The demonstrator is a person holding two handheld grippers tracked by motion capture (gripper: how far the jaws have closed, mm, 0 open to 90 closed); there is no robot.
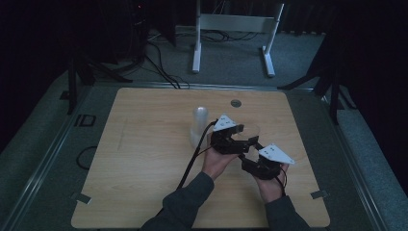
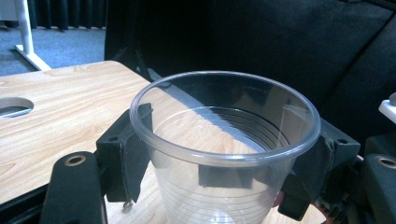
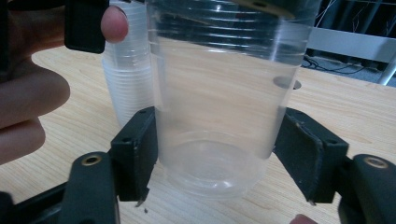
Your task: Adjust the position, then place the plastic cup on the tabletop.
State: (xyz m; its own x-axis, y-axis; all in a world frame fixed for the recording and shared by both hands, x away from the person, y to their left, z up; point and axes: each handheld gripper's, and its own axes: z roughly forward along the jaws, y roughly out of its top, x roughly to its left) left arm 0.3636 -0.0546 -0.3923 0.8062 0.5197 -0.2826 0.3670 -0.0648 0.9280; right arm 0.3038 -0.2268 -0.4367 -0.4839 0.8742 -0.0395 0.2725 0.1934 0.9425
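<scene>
Beside the cup stack (image 1: 199, 126), left gripper (image 1: 230, 137) jaws pinch the clear cup (image 2: 224, 154); right gripper (image 3: 219, 154) jaws flank its base, spread.

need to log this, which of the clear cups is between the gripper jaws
The single clear cup, upright with both grippers' jaws on its sides; the stack of cups stands behind it, ungripped.

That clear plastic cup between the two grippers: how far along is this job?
One clear plastic cup seems already separated from the stack of cups standing on the table. In hand: the left gripper clamps it near the rim, while the right gripper brackets its base, left jaw touching, right jaw apart. Likely left: setting it down.
</scene>
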